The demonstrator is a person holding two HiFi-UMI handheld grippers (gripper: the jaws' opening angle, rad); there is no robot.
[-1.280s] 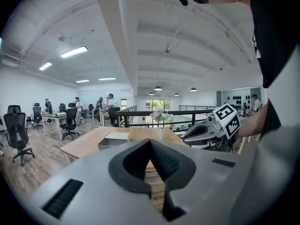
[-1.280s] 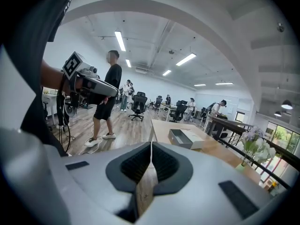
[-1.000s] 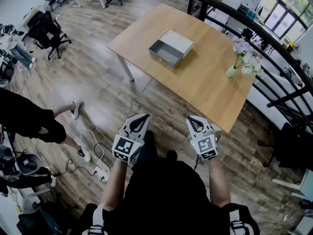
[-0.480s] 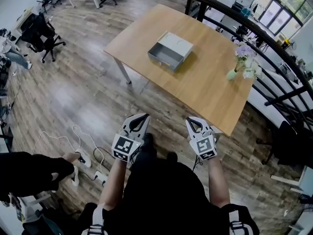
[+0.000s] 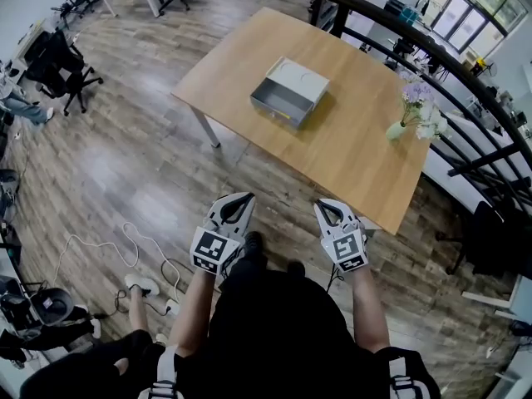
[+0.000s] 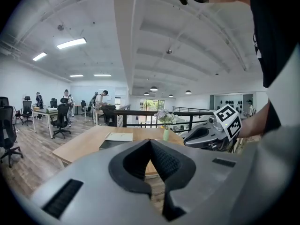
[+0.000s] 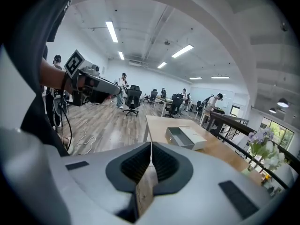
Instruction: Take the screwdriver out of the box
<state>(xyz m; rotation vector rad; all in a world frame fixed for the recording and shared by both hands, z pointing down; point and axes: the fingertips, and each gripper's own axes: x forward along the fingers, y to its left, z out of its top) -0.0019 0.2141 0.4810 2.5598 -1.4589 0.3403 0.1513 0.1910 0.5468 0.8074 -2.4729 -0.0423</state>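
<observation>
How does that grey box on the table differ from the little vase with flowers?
The box is grey, low and open; the vase is pale green, upright and holds flowers. The box sits mid-table, the vase near the edge by the railing. Both stand on the wooden table.

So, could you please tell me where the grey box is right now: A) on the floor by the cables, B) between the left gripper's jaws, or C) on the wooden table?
C: the grey box rests on top of the wooden table, not on the floor or in any jaws.
</observation>
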